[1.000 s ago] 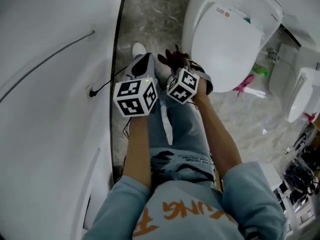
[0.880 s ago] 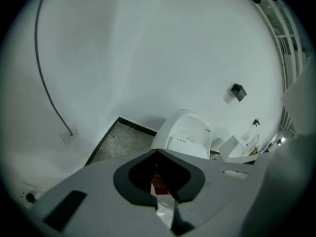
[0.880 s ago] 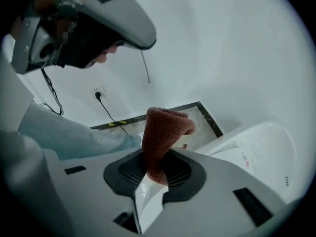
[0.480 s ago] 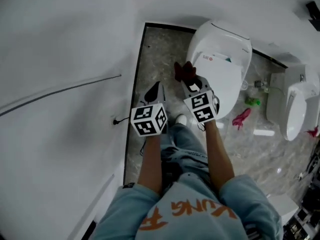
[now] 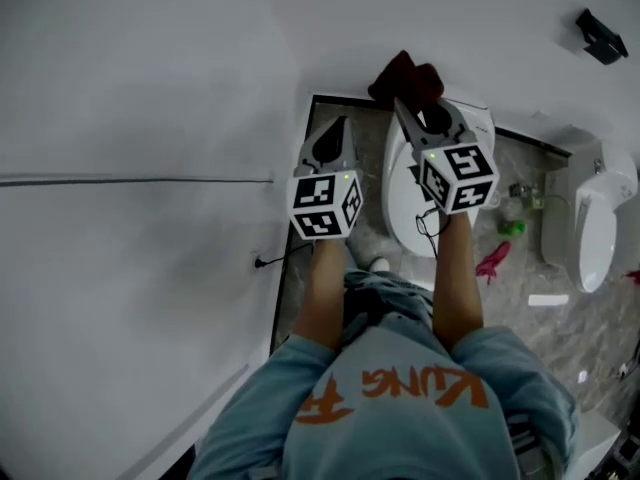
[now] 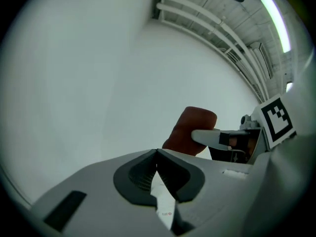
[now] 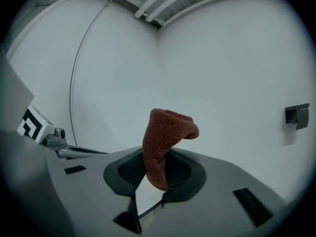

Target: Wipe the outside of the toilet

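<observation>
Both tools had risen in the last half second, up off the toilet [image 5: 402,206], which stood lid-down by the wall. The left tool [image 5: 337,128] was shut on nothing. The right tool [image 5: 413,108] pinched a dark red cloth [image 5: 403,76], clear of the porcelain. Wiping well would mean pressing that bunched cloth flat against the shell. Orange letters on the shirt [image 5: 400,393] partly read "KUNG".

White walls [image 5: 150,88], grey marbled floor [image 5: 590,330], possibly urinal [image 5: 590,230] right.
</observation>
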Motion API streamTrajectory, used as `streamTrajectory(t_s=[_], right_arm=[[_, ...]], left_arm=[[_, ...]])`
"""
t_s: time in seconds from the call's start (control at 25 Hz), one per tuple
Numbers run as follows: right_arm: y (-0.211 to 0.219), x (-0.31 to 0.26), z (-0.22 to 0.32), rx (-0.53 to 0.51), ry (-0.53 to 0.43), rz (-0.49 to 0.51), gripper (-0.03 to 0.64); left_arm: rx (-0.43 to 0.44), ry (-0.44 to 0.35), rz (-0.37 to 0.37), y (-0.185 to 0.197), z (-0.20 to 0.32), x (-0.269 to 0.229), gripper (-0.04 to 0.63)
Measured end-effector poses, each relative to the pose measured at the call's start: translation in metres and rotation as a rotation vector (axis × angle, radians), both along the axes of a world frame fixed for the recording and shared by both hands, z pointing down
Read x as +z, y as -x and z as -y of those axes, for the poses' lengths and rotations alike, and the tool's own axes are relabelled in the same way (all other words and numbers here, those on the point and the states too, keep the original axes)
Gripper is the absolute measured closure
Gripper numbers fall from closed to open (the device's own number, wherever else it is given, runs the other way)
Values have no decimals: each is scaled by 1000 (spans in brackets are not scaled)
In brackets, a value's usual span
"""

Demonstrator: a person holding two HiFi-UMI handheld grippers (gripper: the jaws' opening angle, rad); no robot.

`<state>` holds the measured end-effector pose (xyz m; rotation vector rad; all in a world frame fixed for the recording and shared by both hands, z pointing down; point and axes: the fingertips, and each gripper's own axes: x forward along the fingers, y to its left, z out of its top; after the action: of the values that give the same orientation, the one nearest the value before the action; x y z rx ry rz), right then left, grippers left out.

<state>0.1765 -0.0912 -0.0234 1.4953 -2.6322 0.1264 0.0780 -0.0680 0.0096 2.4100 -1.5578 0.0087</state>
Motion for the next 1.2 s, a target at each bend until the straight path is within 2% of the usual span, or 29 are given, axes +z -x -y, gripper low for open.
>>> streamTrajectory(t_s=[0.16, 0.36, 0.6, 0.88, 1.08, 1.2], right_arm=[[-31, -47, 24, 88, 7, 40, 535], [-52, -72, 21, 153, -89, 22, 535], [-99, -49, 15, 253, -71, -41, 534], [-125, -31, 14, 293, -52, -56, 534], [-135, -30, 8, 311, -50, -45, 534], [-136, -38, 5, 316, -61, -43, 534]], left_arm=[[-10, -111, 18, -9, 19, -60, 601], [26, -184, 31, -19, 35, -83, 601], [94, -194, 71, -56, 47, -82, 601], [168, -183, 90, -88, 55, -65, 603], [197, -182, 96, -99, 48, -64, 602], [186, -186, 98, -92, 43, -70, 603]])
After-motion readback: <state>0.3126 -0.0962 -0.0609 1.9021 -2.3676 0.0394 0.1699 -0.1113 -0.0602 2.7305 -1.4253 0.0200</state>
